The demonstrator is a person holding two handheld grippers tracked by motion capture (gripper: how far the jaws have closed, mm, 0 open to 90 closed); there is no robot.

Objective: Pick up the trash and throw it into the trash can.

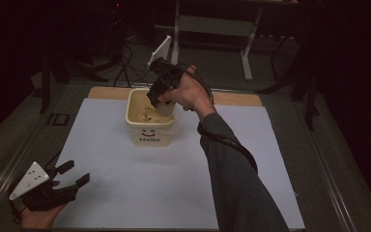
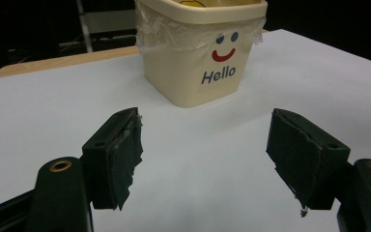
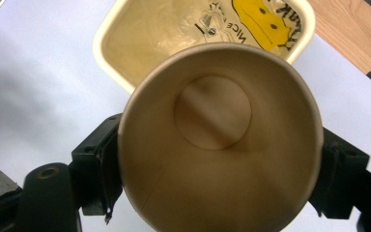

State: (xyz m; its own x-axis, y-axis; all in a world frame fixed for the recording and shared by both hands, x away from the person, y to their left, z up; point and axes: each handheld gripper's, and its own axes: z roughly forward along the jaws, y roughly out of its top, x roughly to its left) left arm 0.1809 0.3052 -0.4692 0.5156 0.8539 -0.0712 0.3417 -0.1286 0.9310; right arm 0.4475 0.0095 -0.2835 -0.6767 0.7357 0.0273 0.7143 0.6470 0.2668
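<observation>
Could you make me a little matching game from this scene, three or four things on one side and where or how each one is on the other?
Things:
1. brown paper cup
2. cream plastic bin with a smiley face and "Hello"
3. left gripper
4. white sheet

States:
A. covers the wooden table top
B. jaws apart, nothing between them
C. clamped between the right gripper's jaws, above the bin
D. stands on the sheet, lined with clear plastic film

Pairs: 1-C, 2-D, 3-B, 4-A
</observation>
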